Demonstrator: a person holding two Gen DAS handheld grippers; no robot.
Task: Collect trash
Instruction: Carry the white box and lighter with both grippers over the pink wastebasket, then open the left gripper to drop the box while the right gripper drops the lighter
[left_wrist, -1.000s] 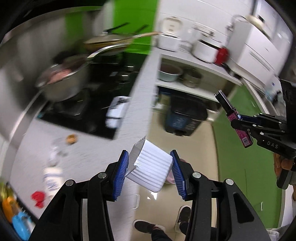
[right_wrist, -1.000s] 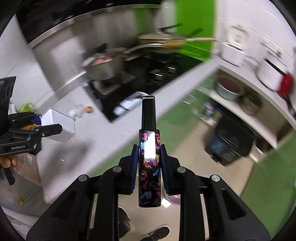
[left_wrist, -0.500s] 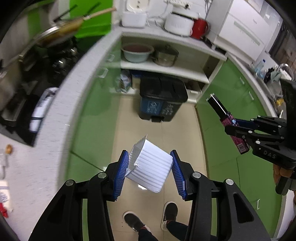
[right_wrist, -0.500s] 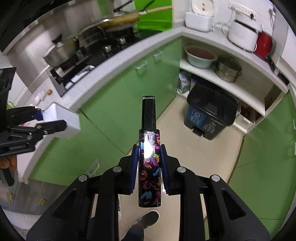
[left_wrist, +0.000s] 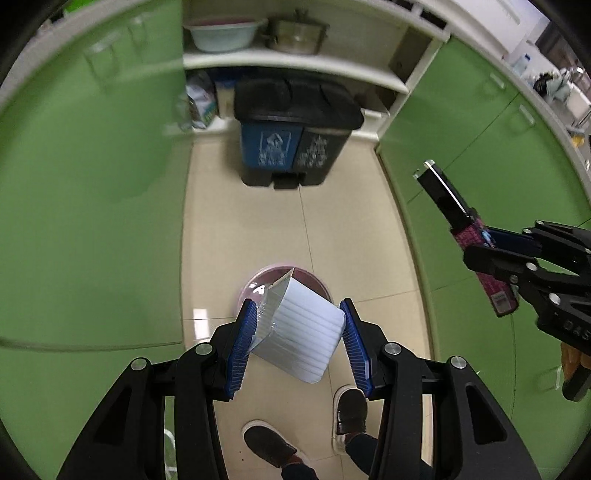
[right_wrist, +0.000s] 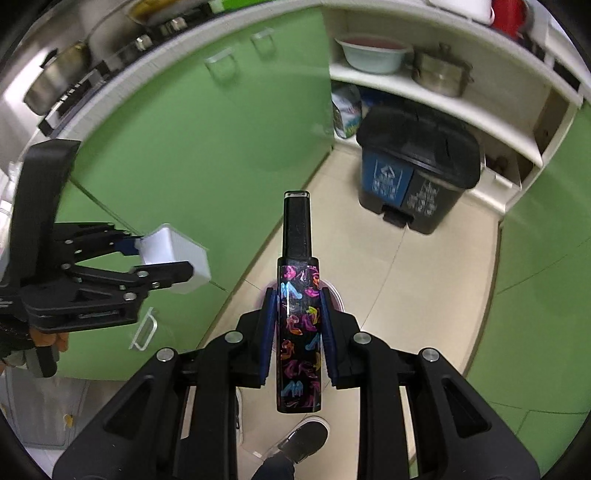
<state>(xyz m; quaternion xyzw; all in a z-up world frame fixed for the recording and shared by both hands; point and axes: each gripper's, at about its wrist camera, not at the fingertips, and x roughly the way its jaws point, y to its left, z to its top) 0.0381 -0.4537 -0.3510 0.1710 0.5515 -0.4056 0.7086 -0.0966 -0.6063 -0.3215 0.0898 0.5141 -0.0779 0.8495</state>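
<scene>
My left gripper (left_wrist: 298, 334) is shut on a white ribbed plastic cup (left_wrist: 301, 332) with a peeled foil lid, held above the floor. My right gripper (right_wrist: 297, 328) is shut on a slim black box (right_wrist: 298, 325) printed with colourful shoes, its black end pointing forward. Each gripper also shows in the other view: the right gripper (left_wrist: 491, 251) with its box (left_wrist: 465, 236) at the right, the left gripper (right_wrist: 166, 258) with the cup (right_wrist: 173, 258) at the left. A pink round bin (left_wrist: 255, 288) stands on the floor right below both. A black and blue two-part pedal bin (left_wrist: 291, 129) stands farther off.
Green cabinet doors (left_wrist: 92, 184) line both sides of the beige tiled floor (left_wrist: 351, 229). An open shelf (right_wrist: 424, 88) above the pedal bin (right_wrist: 417, 166) holds a bowl and a steel pot. The person's shoes (left_wrist: 347, 410) are at the bottom. A bag (right_wrist: 345, 110) leans beside the bin.
Both grippers have dropped from counter height toward the floor and tilted downward, each keeping its grip. The stove and counter have left view; the pink bin and pedal bin are now closer.
</scene>
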